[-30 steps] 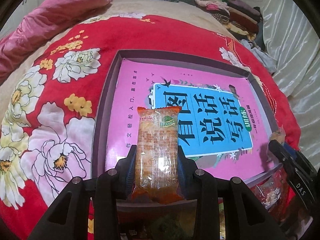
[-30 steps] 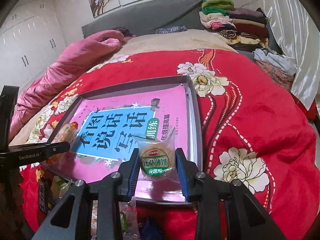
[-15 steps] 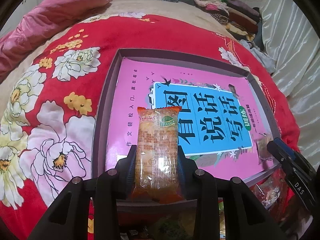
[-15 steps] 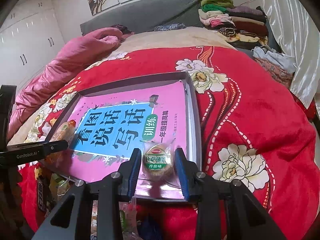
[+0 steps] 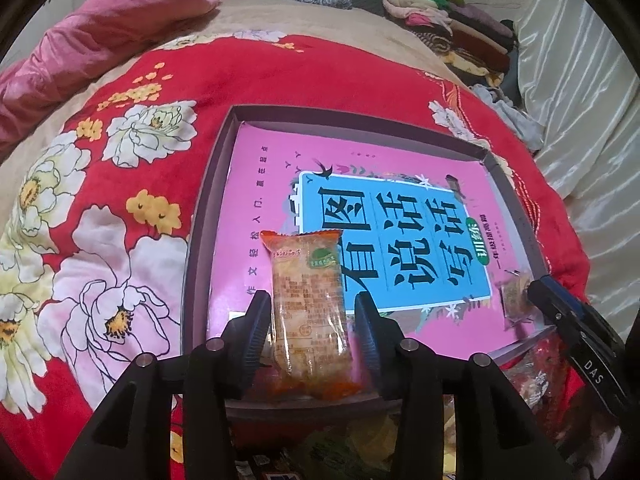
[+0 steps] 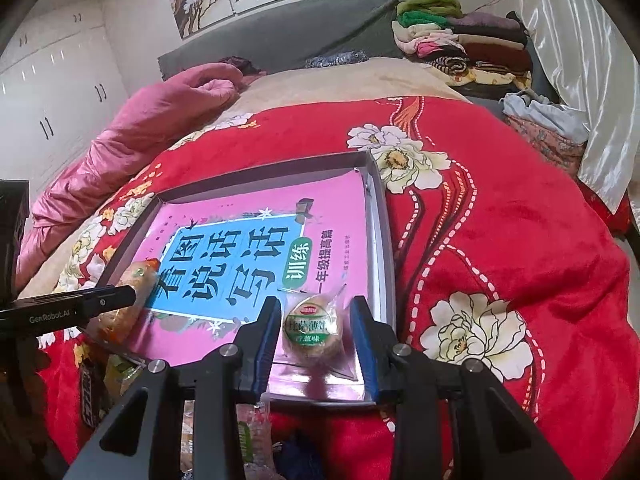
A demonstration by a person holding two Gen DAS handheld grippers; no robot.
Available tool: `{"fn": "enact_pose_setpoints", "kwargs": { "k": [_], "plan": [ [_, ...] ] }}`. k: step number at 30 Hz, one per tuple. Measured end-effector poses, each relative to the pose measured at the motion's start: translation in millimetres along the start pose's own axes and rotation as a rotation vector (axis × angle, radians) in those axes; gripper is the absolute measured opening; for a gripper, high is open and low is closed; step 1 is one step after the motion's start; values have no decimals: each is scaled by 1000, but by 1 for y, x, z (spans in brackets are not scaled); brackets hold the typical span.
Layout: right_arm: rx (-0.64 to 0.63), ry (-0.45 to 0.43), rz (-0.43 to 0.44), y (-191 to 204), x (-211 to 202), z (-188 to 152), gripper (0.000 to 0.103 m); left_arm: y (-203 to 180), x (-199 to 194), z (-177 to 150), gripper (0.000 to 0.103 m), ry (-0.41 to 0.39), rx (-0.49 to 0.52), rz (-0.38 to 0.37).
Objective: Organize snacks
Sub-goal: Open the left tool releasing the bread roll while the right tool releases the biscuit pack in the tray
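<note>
A shallow dark-rimmed tray (image 5: 204, 216) lined with a pink and blue book cover lies on the red flowered blanket. A long orange snack pack (image 5: 308, 312) rests on the tray's near left part. My left gripper (image 5: 312, 320) stands around it, its jaws opening, with a gap showing beside each pad. In the right wrist view the tray (image 6: 380, 240) is seen again, with the orange snack pack (image 6: 132, 292) at its left. My right gripper (image 6: 314, 320) is shut on a round green-labelled biscuit pack (image 6: 314, 328), held just above the tray's near right corner.
A heap of loose wrapped snacks (image 6: 248, 440) lies on the blanket just in front of the tray. A pink quilt (image 6: 160, 120) is bunched at the far left. Folded clothes (image 6: 460, 40) are stacked at the far right, beside a pale curtain (image 6: 580, 60).
My left gripper's jaws have widened, so the orange pack now sits loose between them. In the left wrist view the round pack has shifted a little inward over the tray's corner.
</note>
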State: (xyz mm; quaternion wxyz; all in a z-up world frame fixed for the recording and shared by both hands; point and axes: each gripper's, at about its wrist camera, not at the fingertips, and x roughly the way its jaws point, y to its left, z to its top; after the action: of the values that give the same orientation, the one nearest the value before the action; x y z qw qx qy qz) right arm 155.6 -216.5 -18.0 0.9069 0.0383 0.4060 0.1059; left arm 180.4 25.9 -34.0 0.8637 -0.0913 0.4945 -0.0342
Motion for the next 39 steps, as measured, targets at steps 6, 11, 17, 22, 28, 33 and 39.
{"fn": "enact_pose_setpoints", "kwargs": {
  "k": [6, 11, 17, 22, 28, 33, 39],
  "plan": [
    [-7, -18, 16, 3, -4, 1, 42, 0, -9, 1, 54, -16, 1, -18],
    [-10, -40, 37, 6, -8, 3, 48, 0, -21, 0, 60, -48, 1, -32],
    [-7, -76, 37, 6, -16, 5, 54, 2, -37, -1, 69, -87, 0, -53],
    [-19, -126, 38, 7, -27, 7, 61, 4, -49, -3, 72, -116, 7, -48],
    [-31, -151, 61, 10, -35, 9, 63, 11, -63, -8, 76, -129, 3, -58],
    [-49, -177, 76, 15, -43, 8, 64, 15, -73, -14, 76, -138, 5, -56],
    [-70, -200, 87, 19, -51, 4, 68, 15, -82, -23, 76, -137, 19, -63]
  ]
}}
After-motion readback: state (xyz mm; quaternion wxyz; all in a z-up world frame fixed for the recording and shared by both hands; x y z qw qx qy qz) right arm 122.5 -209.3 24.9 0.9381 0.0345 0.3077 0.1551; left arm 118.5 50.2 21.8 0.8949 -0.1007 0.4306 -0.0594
